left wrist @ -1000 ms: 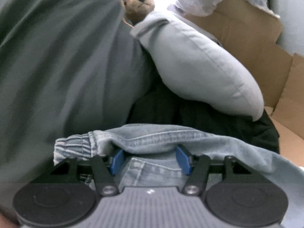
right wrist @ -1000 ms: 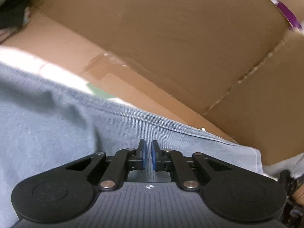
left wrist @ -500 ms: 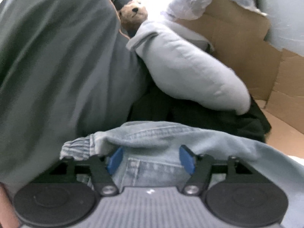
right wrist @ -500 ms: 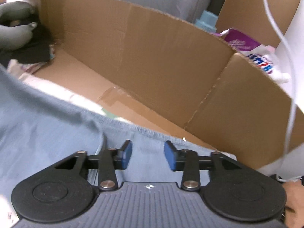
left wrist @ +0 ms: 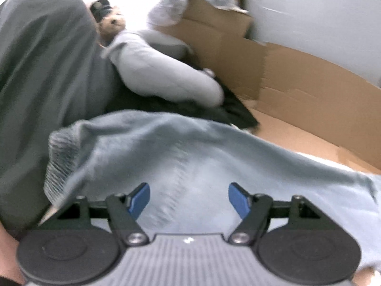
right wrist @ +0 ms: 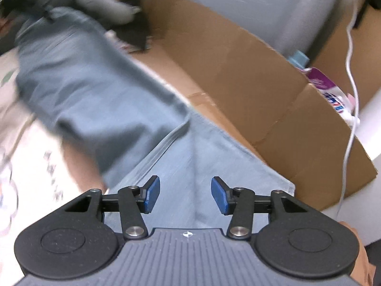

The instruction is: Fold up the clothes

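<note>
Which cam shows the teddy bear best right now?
Left wrist. The teddy bear shows there at the top, face and dark cap visible though blurred, wedged between the dark green cushion and the grey pillow. The right wrist view doesn't show it at all, only jeans and cardboard box.

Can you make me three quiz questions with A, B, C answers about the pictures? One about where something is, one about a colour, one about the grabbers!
1. Where is the teddy bear?
A. behind the grey pillow
B. inside the cardboard box
C. on the jeans

2. What colour are the gripper pads?
A. red
B. blue
C. green

3. How are the left gripper and right gripper?
A. both open
B. both shut
C. one shut

Answers: A, the bear peeks out past the pillow; B, the pads show blue; A, both have just been opening, pads apart above the denim.
</note>
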